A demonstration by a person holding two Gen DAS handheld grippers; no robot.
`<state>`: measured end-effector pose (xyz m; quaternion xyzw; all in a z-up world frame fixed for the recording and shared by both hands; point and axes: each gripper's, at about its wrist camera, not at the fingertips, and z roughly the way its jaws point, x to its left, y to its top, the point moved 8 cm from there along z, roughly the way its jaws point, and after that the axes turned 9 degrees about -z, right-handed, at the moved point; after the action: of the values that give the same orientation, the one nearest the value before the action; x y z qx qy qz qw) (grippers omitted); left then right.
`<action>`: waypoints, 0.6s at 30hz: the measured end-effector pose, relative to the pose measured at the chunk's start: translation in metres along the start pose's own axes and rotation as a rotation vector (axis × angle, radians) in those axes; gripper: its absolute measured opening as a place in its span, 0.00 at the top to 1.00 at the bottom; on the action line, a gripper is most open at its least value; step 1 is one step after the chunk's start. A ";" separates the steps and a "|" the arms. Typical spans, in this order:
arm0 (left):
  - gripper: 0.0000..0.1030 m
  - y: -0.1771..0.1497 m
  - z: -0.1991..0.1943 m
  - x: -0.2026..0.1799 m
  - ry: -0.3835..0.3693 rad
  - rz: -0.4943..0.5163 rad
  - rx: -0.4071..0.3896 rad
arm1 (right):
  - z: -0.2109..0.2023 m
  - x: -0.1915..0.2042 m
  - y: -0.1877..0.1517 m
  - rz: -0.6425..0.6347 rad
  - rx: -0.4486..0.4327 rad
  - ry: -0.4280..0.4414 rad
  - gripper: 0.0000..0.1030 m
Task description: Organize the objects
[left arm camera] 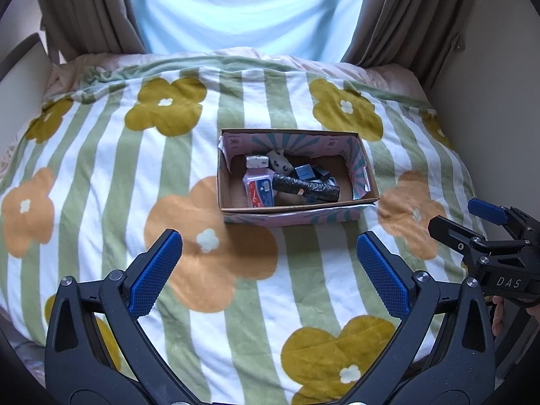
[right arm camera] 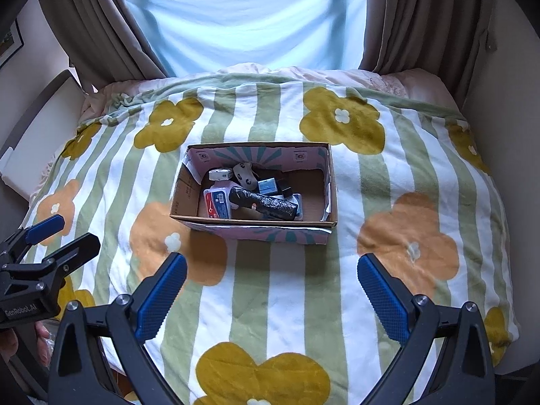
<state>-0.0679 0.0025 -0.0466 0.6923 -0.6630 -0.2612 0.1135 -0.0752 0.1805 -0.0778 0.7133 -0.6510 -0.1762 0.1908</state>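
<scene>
Cardboard box (left arm camera: 366,199), set mid-bed toward the far edge, already holds the black roll (left arm camera: 305,187), a bottle (left arm camera: 258,185) and small packets; left tongs (left arm camera: 268,270) and right tongs (right arm camera: 271,293) both gape empty, so the organizing appears essentially complete.

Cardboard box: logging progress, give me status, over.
Left claw open, empty. Right claw open, empty. Cardboard box on floral blanket, black roll and small items inside. Nothing in the way.
</scene>
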 end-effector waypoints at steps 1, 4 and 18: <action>0.00 -0.002 0.001 0.001 0.003 0.001 0.001 | 0.000 -0.001 -0.001 0.002 0.001 -0.003 0.02; 0.00 -0.006 0.003 0.003 0.002 -0.007 0.008 | -0.002 -0.003 -0.002 0.009 -0.002 -0.005 0.02; 0.00 -0.005 0.005 0.000 -0.016 -0.018 0.013 | -0.008 -0.007 -0.002 0.011 -0.012 -0.019 0.02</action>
<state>-0.0661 0.0041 -0.0530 0.6967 -0.6594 -0.2636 0.1014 -0.0703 0.1882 -0.0723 0.7068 -0.6557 -0.1857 0.1899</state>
